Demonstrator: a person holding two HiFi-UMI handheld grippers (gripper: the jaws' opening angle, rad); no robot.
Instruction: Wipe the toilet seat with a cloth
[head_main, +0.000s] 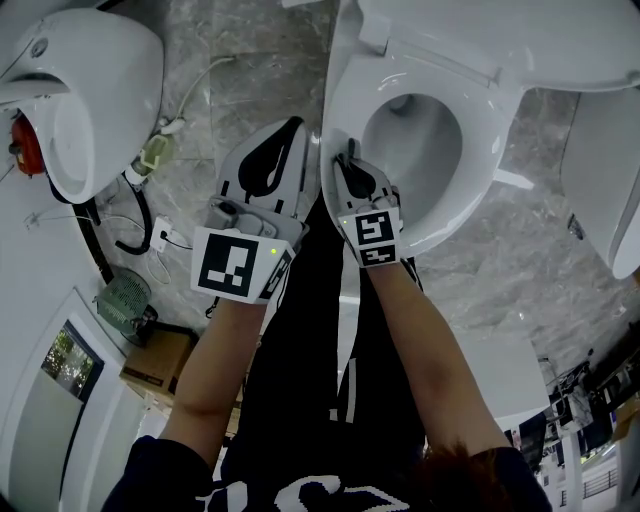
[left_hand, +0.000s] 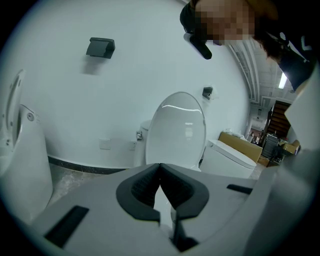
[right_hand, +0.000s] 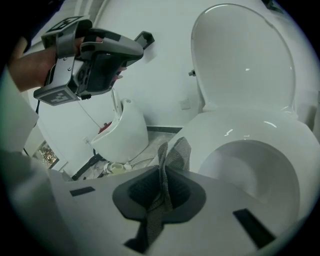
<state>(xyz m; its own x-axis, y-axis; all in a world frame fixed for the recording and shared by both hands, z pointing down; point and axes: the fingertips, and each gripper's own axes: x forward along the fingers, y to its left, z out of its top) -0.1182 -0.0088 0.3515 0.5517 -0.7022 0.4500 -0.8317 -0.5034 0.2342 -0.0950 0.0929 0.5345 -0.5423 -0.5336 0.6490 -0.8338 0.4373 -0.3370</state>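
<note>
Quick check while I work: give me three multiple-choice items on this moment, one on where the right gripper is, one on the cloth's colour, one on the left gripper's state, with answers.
1. Where is the right gripper?
A. over the floor
B. at the rim of the toilet seat
C. on the raised lid

2. What colour is the cloth?
A. red
B. grey
C. yellow

3. How is the left gripper?
A. wide open
B. shut on the cloth
C. shut, holding nothing

Answers:
1 B: the head view shows its tips at the seat's edge.
2 B: the right gripper view shows grey weave between its jaws.
3 C: its own view shows the jaws meeting with nothing between.
</note>
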